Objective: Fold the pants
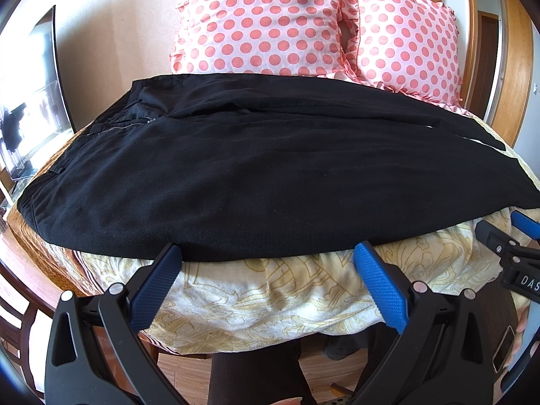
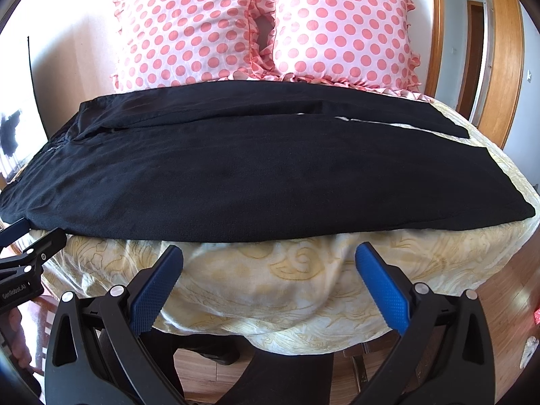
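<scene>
Both wide open and empty, left gripper [image 1: 268,256] and right gripper [image 2: 269,260] poised at the near hem of black pants [image 1: 236,168] spread flat across the bed [image 1: 270,303]: easy to pinch yellow bedspread [image 2: 270,287] too, or drag just one layer.
</scene>
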A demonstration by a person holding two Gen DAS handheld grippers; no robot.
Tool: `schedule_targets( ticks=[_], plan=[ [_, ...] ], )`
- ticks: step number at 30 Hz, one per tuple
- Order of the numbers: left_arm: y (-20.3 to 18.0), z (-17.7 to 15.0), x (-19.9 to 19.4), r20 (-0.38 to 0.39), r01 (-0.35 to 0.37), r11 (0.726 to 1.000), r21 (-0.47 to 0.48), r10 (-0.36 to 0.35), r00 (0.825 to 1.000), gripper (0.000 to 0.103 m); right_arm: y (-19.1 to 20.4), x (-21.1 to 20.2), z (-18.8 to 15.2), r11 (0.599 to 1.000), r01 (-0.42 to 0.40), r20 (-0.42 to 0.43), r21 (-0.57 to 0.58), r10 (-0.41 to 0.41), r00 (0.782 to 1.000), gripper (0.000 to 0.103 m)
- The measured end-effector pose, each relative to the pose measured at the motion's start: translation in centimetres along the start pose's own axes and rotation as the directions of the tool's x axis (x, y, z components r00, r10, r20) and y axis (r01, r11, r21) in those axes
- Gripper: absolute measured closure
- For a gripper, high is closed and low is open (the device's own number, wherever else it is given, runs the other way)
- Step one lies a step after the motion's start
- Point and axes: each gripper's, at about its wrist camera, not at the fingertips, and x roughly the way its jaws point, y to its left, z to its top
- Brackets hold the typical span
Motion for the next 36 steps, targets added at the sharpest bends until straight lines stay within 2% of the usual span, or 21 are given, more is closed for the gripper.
schedule_targets(
  ticks=[3,5,8,10,13,16,19,22,23,25,28,30,31,34,36],
  plan=[
    [0.6,0.6,-1.1,0.014,0.086,0.996,-0.031,-0.086,0.996,0.002,-2.3,-1.9,0.6,1.0,-0.006,0.043,0.027,0.005,0.999,0.001],
    [1.2,1.5,-2.1,0.028,0.163,0.984,-0.071,-0.161,0.987,0.002,-4.3,-2.8,1.9,0.998,0.013,0.074,0.06,-0.017,0.997,0.001],
    [2.0,3.8,-2.1,0.028,0.208,0.973,-0.096,-0.206,0.978,0.002,-7.4,-3.1,5.4,0.991,0.071,0.103,0.115,-0.083,0.991,0.001],
    [2.1,5.6,-1.7,0.035,0.206,0.975,-0.083,-0.204,0.978,0.002,-9.2,-2.6,7.8,0.986,0.096,0.111,0.137,-0.112,0.988,0.001],
    [2.3,8.9,-0.8,0.068,0.146,0.988,-0.045,-0.143,0.987,0.002,-11.9,-0.1,12.6,0.977,0.157,0.111,0.147,-0.174,0.978,0.001],
    [2.5,12.8,0.8,0.105,0.096,0.995,-0.034,-0.092,0.99,0.002,-14.3,3.7,18.0,0.946,0.294,0.086,0.133,-0.307,0.948,0.001],
    [2.6,15.2,1.9,0.157,0.022,0.999,-0.024,-0.018,0.987,0.002,-18.0,8.7,22.8,0.9,0.387,-0.008,0.198,-0.394,0.919,0.001],
    [2.2,17.1,3.7,0.226,-0.08,0.997,-0.01,0.081,0.971,0.002,-22.8,14.2,26.0,0.842,0.419,-0.135,0.34,-0.397,0.908,0.001],
    [2.2,17.3,4.1,0.238,-0.083,0.996,-0.021,0.086,0.968,0.002,-24.4,16.3,26.8,0.813,0.431,-0.174,0.391,-0.395,0.902,0.001],
    [2.6,17.9,5.2,0.232,-0.065,0.997,-0.051,0.076,0.97,0.002,-26.4,19.1,27.5,0.756,0.49,-0.229,0.434,-0.433,0.872,0.001],
    [3.4,18.3,7.5,0.178,-0.053,0.996,-0.075,0.065,0.982,0.002,-29.4,23.9,28.2,0.668,0.587,-0.337,0.457,-0.481,0.809,0.001],
    [3.6,18.5,9.3,0.131,-0.05,0.998,-0.043,0.056,0.99,0.002,-30.7,25.6,27.9,0.615,0.619,-0.38,0.489,-0.489,0.785,0.001],
    [3.8,18.5,9.6,0.128,-0.041,0.998,-0.051,0.047,0.991,0.002,-31.1,26.0,27.9,0.599,0.625,-0.389,0.5,-0.489,0.781,0.004],
    [4.7,18.5,10.5,0.109,0.014,0.995,-0.099,-0.003,0.994,0.002,-31.5,28.5,27.8,0.556,0.664,-0.437,0.5,-0.5,0.748,0.009],
    [5.0,18.6,11.1,0.093,0.037,0.993,-0.108,-0.027,0.995,0.002,-31.8,29.5,27.8,0.541,0.673,-0.454,0.504,-0.496,0.74,0.013]
  ],
)
